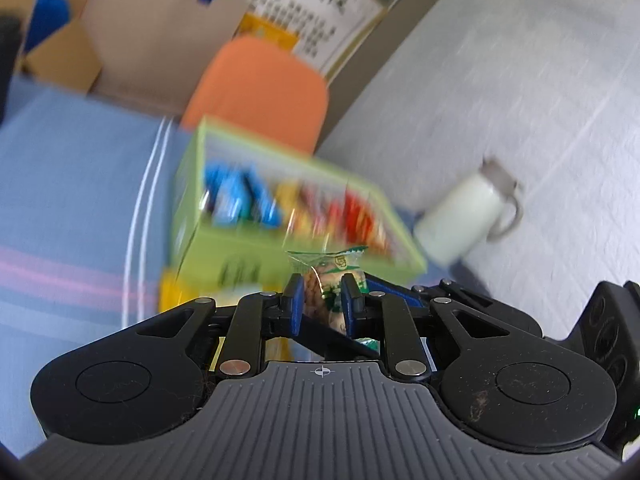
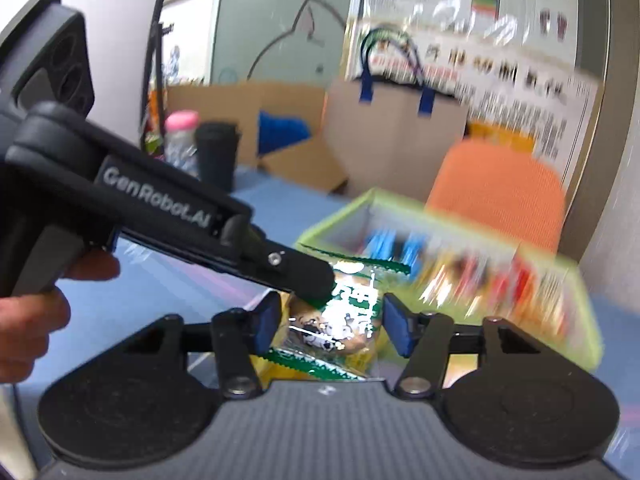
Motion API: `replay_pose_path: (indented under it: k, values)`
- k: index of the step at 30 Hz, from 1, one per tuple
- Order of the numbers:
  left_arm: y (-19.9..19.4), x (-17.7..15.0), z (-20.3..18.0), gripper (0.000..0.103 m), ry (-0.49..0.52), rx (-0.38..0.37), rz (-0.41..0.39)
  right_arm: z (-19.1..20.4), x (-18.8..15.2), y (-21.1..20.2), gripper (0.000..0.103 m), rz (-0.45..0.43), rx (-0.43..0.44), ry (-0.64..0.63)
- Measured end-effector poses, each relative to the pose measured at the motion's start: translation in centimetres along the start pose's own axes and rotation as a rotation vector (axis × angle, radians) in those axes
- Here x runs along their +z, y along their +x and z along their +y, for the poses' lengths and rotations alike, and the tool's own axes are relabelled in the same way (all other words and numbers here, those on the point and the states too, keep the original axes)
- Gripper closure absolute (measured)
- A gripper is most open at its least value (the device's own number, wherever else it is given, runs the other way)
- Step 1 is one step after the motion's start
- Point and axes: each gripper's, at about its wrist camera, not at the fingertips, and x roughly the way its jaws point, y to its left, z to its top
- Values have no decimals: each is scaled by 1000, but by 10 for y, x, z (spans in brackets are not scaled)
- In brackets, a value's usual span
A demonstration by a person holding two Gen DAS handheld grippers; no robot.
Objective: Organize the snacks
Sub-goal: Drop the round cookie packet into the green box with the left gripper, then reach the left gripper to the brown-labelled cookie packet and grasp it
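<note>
— How is the light?
— Bright and even, daylight-like, with soft shadows only. Glare glints on the snack packet (image 2: 340,320).
— Sharpness?
— The gripper bodies up close are crisp; the green box (image 1: 248,248), mug (image 1: 468,216) and wall posters (image 2: 500,76) smear with motion blur. Fisheye bending curves the edges, and the corners go dark.

Blue cloth (image 1: 72,184) with pale stripes covered table. Orange chair (image 2: 500,188) stood behind it — brown paper bag (image 2: 392,128) with blue handles and open cardboard box (image 2: 248,120) further back. Posters (image 2: 520,80) with print hung on wall. Grey-white floor (image 1: 520,100) lay beside table — daylight even, soft.
</note>
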Motion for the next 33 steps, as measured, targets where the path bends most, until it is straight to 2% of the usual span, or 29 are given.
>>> replay_pose_path:
  k: [1, 4, 7, 8, 9, 10, 11, 14, 16, 18, 20, 23, 25, 27, 29, 31, 33]
  values:
    - [8, 13, -3, 103, 7, 4, -10, -11, 8, 9, 36, 0, -3, 1]
    - [42, 43, -7, 103, 16, 34, -10, -41, 20, 46, 34, 26, 0, 22]
    - [80, 59, 2, 103, -7, 71, 25, -67, 17, 82, 26, 59, 51, 106]
    - [90, 61, 7, 99, -19, 77, 37, -72, 15, 88, 24, 61, 59, 127]
    - [97, 61, 11, 92, -25, 85, 43, -75, 12, 90, 12, 49, 52, 135]
    - [98, 60, 13, 82, -27, 91, 34, -74, 9, 87, 9, 30, 15, 118]
    - [96, 58, 14, 63, -21, 96, 17, -75, 7, 81, 9, 2, 2, 107]
    - [77, 53, 12, 38, -1, 126, -67, -78, 2, 58, 4, -65, -15, 130]
    - [61, 51, 10, 35, 8, 122, -107, -79, 0, 39, 4, -98, -23, 152]
    - [49, 47, 8, 33, 13, 113, -119, -82, -6, 15, 4, -160, 32, 197]
    - [39, 41, 2, 32, 30, 113, -114, -83, -12, -4, 4, -178, 87, 234]
    - [24, 22, -7, 31, 82, 117, -91, -76, -27, -18, 4, -60, 166, 215]
    - [16, 1, -11, 32, 120, 105, -46, -63, -49, -26, 4, 8, 199, 201]
    - [17, -24, -13, 34, 137, 71, 43, -44, -73, -30, 4, 90, 188, 168]
    - [27, -48, -13, 42, 128, 31, 145, -22, -93, -32, 4, 159, 149, 140]
    - [40, -65, -15, 48, 137, 41, 209, -4, -104, -34, 4, 187, 141, 133]
    - [53, -73, -21, 49, 174, 57, 240, 9, -110, -34, 4, 206, 96, 123]
